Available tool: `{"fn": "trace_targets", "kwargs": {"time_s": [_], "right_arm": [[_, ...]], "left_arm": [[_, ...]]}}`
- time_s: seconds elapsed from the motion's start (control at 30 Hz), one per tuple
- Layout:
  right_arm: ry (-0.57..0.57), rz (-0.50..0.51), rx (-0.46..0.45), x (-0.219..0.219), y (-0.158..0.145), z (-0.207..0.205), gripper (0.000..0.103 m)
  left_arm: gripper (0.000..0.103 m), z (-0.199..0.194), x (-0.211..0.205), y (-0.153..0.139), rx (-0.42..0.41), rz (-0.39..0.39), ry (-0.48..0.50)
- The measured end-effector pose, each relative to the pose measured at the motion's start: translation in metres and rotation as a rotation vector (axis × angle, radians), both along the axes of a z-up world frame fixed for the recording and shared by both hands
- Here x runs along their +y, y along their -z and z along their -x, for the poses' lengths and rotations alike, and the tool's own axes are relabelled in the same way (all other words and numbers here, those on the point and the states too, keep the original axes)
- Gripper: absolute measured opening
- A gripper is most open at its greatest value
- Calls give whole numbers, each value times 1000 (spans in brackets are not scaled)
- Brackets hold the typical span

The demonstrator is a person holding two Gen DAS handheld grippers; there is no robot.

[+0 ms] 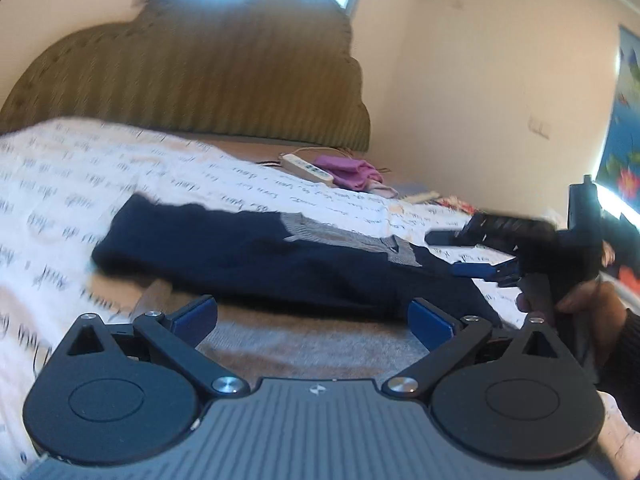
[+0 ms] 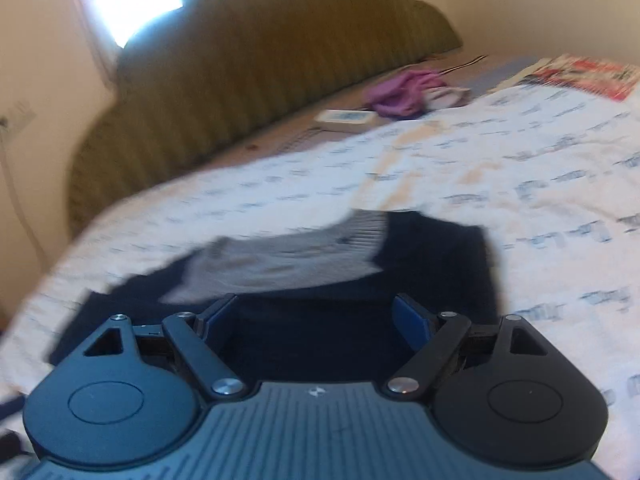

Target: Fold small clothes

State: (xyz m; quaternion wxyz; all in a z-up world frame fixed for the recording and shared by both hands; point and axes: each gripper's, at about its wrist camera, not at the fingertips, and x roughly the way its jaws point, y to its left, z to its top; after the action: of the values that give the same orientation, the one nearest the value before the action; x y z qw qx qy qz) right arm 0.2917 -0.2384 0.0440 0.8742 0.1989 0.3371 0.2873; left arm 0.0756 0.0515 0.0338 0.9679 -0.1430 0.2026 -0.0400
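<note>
A small navy garment [image 1: 248, 256] with a grey striped collar part [image 1: 344, 240] lies flat on a white bed sheet printed with script [image 1: 60, 184]. My left gripper [image 1: 312, 316] is open and empty, just short of the garment's near edge. My right gripper [image 2: 316, 320] is open and empty, low over the navy garment [image 2: 436, 264], whose grey panel [image 2: 288, 256] lies ahead of it. The right gripper also shows in the left wrist view [image 1: 452, 252], open, at the garment's right end, held by a hand.
An olive padded headboard [image 1: 192, 76] stands at the far end of the bed. A white power strip [image 1: 306, 168] and a purple cloth [image 1: 352, 172] lie near it. A red printed item [image 2: 584, 72] lies at the far right. Both views are blurred.
</note>
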Motion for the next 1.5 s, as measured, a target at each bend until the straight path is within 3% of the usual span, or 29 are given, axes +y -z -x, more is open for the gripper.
{"fn": "trace_targets", "kwargs": {"time_s": [0.07, 0.17, 0.3, 0.4, 0.43, 0.5, 0.53, 0.57, 0.73, 0.83, 1.03, 1.3, 1.4, 1.47, 1.5], "right_arm": [[-88, -72, 121, 19, 0, -9, 84], [-91, -101, 240, 37, 10, -27, 84], [-102, -133, 339, 54, 26, -41, 83], [-106, -41, 314, 71, 30, -31, 78], [-103, -1, 296, 74, 30, -28, 68], [-85, 45, 272, 70, 28, -25, 38], [-95, 17, 286, 66, 28, -26, 10], [-95, -4, 288, 61, 25, -27, 8], [-103, 29, 155, 42, -21, -29, 7], [-69, 95, 140, 18, -30, -39, 7], [65, 135, 213, -49, -3, -54, 7], [108, 171, 242, -59, 28, -53, 11], [196, 237, 177, -57, 14, -40, 19], [246, 298, 48, -46, -5, -13, 25], [202, 301, -13, -38, -11, 3, 27]], "left_arm": [[103, -1, 4, 10, 20, 17, -21], [102, -11, 12, 19, 99, 76, -25], [103, -12, 24, 25, 116, 135, -57], [103, -13, 28, 27, 120, 160, -62], [103, -14, 29, 29, 121, 165, -63], [103, -14, 31, 30, 123, 173, -65], [103, -14, 31, 31, 122, 176, -66], [103, -13, 31, 31, 122, 177, -67], [103, -12, 29, 31, 126, 169, -69], [103, -12, 29, 31, 126, 168, -71], [103, -12, 29, 31, 128, 167, -71], [103, -14, 24, 29, 138, 150, -75], [103, -15, 23, 29, 141, 147, -76], [103, -15, 23, 29, 141, 145, -76], [103, -15, 22, 29, 142, 143, -77]]}}
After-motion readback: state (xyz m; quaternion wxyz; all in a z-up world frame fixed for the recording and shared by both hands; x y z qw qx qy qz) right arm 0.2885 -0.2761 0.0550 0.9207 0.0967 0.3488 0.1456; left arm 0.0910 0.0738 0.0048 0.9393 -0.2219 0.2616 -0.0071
